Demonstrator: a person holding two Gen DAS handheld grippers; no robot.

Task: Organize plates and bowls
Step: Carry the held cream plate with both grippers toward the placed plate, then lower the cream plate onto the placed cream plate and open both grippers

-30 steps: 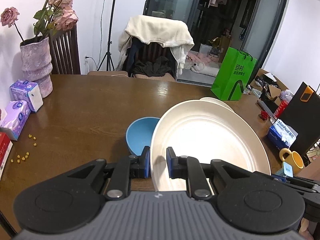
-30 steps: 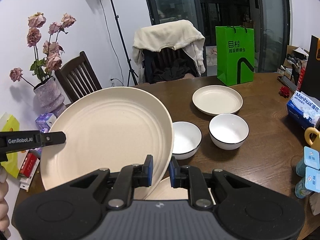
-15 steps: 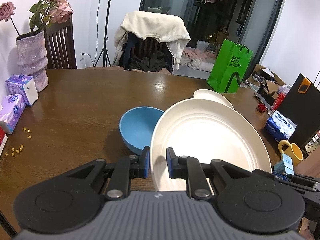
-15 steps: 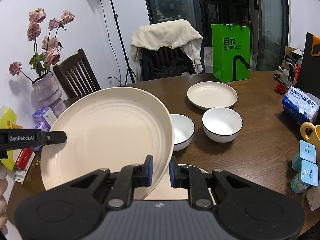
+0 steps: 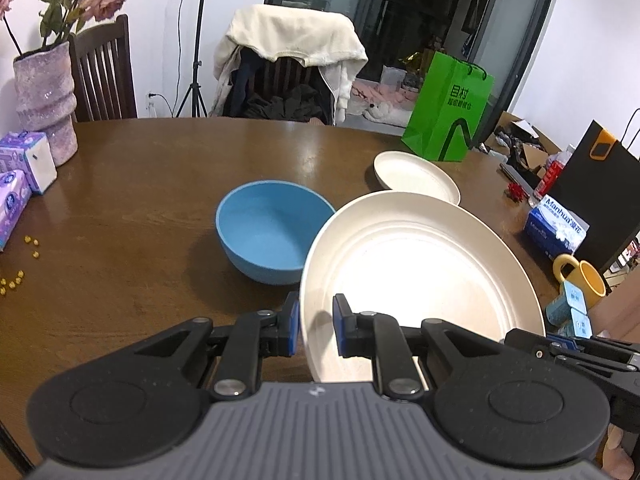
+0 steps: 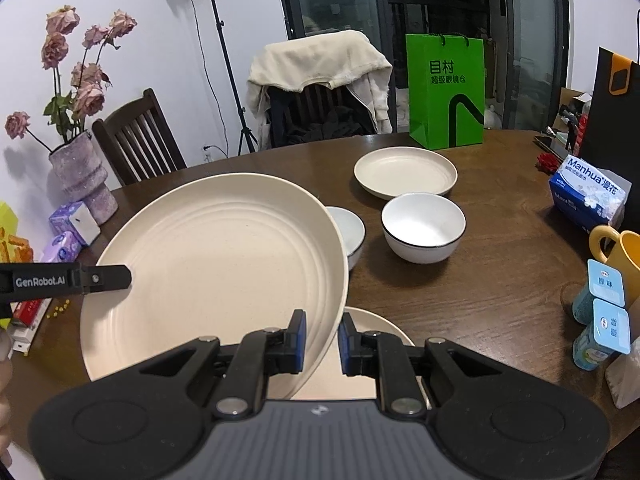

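Both grippers hold one large cream plate above the table. My left gripper (image 5: 316,326) is shut on its left rim; the plate (image 5: 420,276) fills the right of that view. My right gripper (image 6: 322,338) is shut on its right rim; the plate (image 6: 216,268) is tilted, and the left gripper's finger (image 6: 80,280) shows at its far edge. A blue bowl (image 5: 272,232) sits just left of the plate. Two white bowls (image 6: 423,226) (image 6: 350,232) and a small cream plate (image 6: 405,170) lie beyond. Another cream plate (image 6: 360,360) lies under the held one.
A green bag (image 6: 446,90) stands at the table's far edge. A tissue box (image 6: 586,194), yellow mug (image 6: 620,256) and small bottles (image 6: 600,312) crowd the right. A vase (image 5: 44,100), tissue packs (image 5: 24,164) and yellow bits (image 5: 20,264) sit left.
Both grippers rose and drew back with the plate; the blue bowl and the small far plate show more fully now. The grips have not changed.
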